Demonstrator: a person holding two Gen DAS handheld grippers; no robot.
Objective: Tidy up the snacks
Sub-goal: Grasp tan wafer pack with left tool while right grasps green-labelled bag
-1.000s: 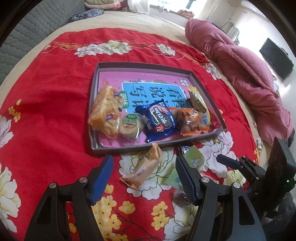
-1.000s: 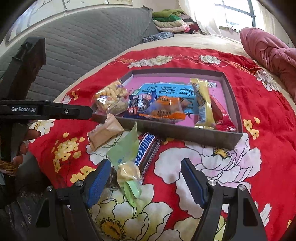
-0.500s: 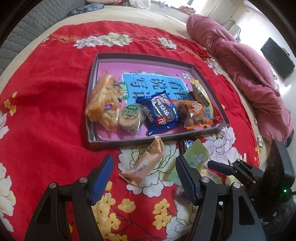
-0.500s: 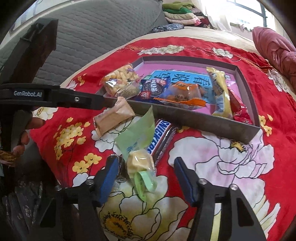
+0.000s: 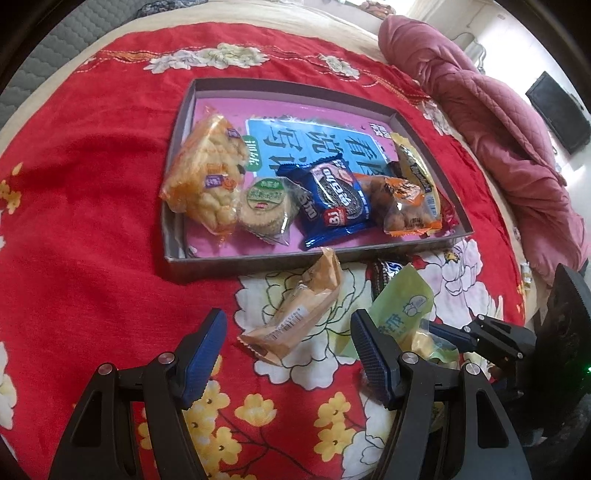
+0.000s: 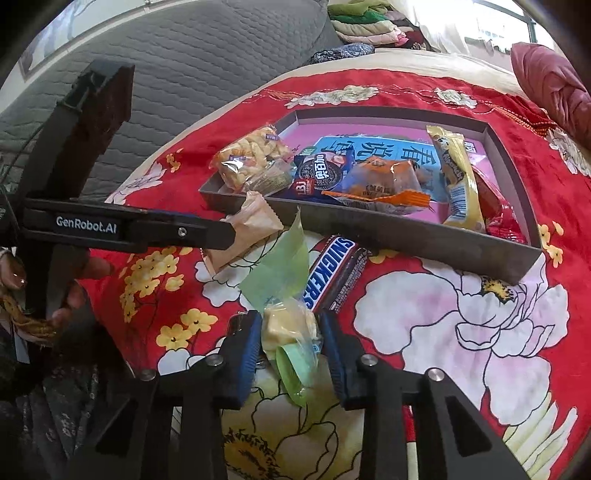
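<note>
A grey tray (image 5: 258, 264) on the red flowered bedspread holds several wrapped snacks. In front of it lie a tan packet (image 5: 295, 314), a Snickers bar (image 6: 332, 273) and a green packet (image 6: 288, 321) with a pale pastry inside. My right gripper (image 6: 290, 345) is closing its jaws on the green packet, and both blue pads touch its sides. Pointing steeply down, my left gripper (image 5: 288, 350) is open, and the tan packet lies on the cloth just ahead of its blue fingertips. One left finger (image 6: 147, 230) crosses the right wrist view beside the tan packet (image 6: 243, 236).
A pink quilt (image 5: 498, 129) is bunched along the bed's right side. A grey padded headboard (image 6: 184, 74) and folded clothes (image 6: 369, 26) lie beyond the tray. A person's hand (image 6: 74, 288) holds the left gripper. Bare red cloth stretches left of the tray.
The right gripper's jaws have come together from wide apart onto the green packet. The left gripper has sunk a little toward the tan packet, its jaws unchanged.
</note>
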